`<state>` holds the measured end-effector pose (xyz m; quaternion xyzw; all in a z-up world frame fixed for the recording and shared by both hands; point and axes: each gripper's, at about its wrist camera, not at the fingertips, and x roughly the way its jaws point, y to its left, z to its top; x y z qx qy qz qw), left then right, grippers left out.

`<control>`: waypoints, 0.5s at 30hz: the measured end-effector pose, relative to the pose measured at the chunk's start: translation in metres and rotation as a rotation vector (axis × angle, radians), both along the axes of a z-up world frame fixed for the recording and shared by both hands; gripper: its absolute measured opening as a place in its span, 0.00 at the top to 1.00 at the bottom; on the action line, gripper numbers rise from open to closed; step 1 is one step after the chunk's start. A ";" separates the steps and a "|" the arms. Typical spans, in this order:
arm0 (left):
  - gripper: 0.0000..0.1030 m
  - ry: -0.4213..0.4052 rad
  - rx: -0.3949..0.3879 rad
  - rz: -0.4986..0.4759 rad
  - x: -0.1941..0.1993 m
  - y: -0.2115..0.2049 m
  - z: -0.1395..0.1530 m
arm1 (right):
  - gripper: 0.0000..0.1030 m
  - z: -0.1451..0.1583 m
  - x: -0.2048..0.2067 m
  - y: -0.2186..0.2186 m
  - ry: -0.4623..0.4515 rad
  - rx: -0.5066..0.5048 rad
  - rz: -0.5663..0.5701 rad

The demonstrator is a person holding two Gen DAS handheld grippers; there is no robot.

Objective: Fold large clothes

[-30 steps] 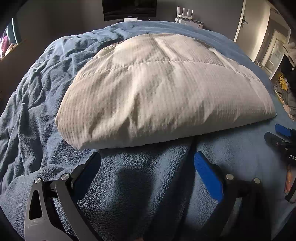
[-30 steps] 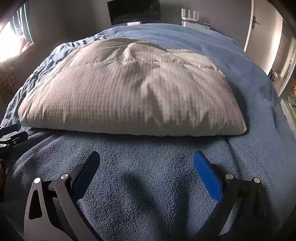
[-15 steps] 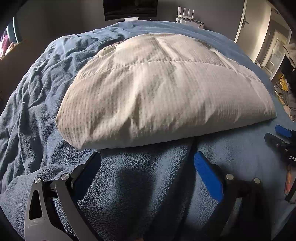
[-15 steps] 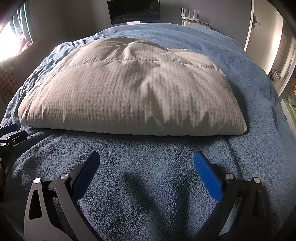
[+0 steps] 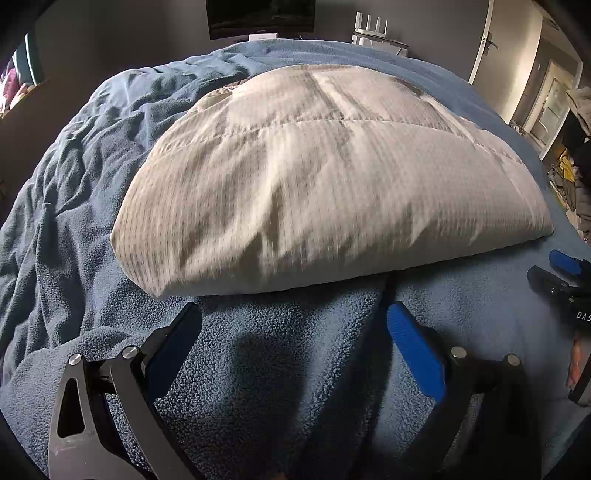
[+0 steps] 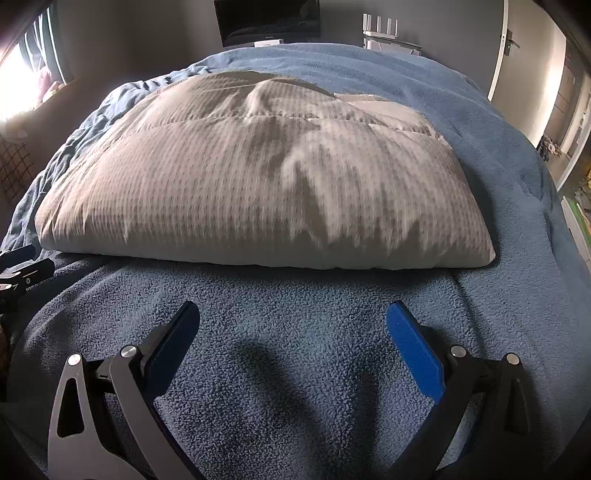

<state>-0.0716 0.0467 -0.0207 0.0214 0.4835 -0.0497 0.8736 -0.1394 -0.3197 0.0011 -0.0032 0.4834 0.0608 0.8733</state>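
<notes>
A puffy beige checked quilt (image 5: 325,177) lies folded into a thick pad on a blue fleece blanket (image 5: 258,369) that covers the bed. My left gripper (image 5: 293,325) hovers open just short of the quilt's near edge, nothing between its blue pads. In the right wrist view the same quilt (image 6: 258,184) spreads across the middle, and my right gripper (image 6: 291,325) is open too, a little back from its near edge. The right gripper's tip (image 5: 557,273) shows at the right edge of the left wrist view. The left gripper's tip (image 6: 22,273) shows at the left edge of the right view.
A dark screen (image 5: 260,16) hangs on the far wall, with a white router (image 5: 371,29) beside it. A door (image 5: 484,40) and piled clothes (image 5: 576,177) stand to the right of the bed. A bright window (image 6: 18,74) is on the left. The blanket is rumpled at the left (image 5: 74,166).
Both grippers have drifted very slightly, and the quilt sits almost where it was. Neither gripper's opening has changed.
</notes>
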 end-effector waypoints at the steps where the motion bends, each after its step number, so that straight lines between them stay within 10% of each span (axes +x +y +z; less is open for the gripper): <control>1: 0.06 0.001 0.000 0.001 0.000 0.000 0.000 | 0.06 0.000 0.000 0.000 0.000 0.000 0.000; 15: 0.06 0.001 0.000 -0.001 0.000 0.001 -0.001 | 0.06 -0.001 0.001 -0.001 0.004 -0.002 0.003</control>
